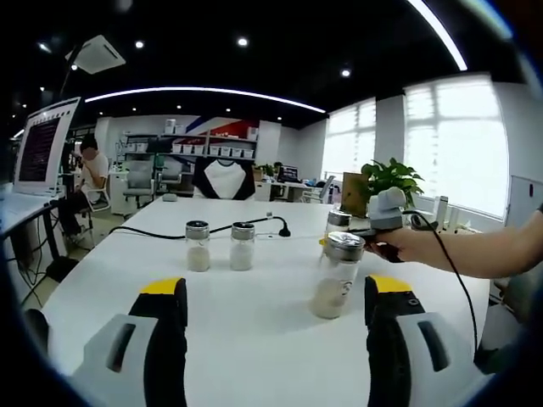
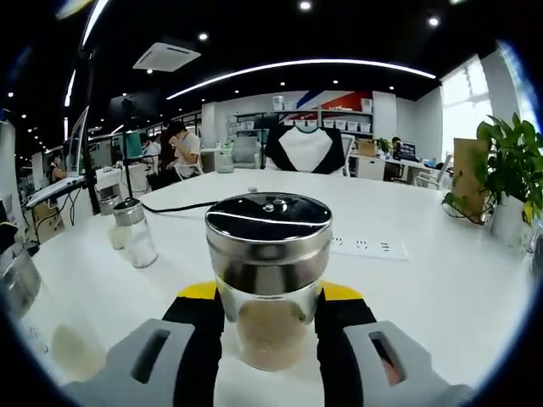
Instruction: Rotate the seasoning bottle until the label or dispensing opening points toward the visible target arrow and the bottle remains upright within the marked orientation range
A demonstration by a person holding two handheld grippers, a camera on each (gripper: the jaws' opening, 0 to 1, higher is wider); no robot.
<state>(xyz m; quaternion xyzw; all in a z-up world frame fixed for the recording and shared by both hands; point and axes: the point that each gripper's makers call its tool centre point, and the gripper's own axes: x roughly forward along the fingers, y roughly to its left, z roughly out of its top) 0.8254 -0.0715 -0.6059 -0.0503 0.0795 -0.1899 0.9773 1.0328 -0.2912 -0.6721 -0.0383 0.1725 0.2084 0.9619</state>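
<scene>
On the white counter (image 1: 254,297), left gripper view: the left tongs (image 1: 276,326) stand wide apart with nothing between them, black jaws with yellow tips. Ahead and to the right stands the seasoning bottle (image 1: 337,273), upright, clear glass with a shiny metal cap and pale powder in its lower part. The right tongs (image 1: 361,236) reach it from the right, held in a person's hand (image 1: 407,246), at cap height. Two smaller shakers (image 1: 219,246) stand side by side farther back, both upright, with a black cable (image 1: 161,229) lying behind them. A potted plant (image 1: 389,178) sits near the far right edge.

Right gripper view: the seasoning bottle (image 2: 269,275) stands upright between the right tongs (image 2: 271,318), both jaws pressed against its glass body, clamped on it. The metal cap has a dark flat top with a small centre stud; beige powder shows below. One smaller shaker (image 2: 134,232) stands to the left, well apart. A white power strip (image 2: 365,247) lies beyond on the right.
</scene>
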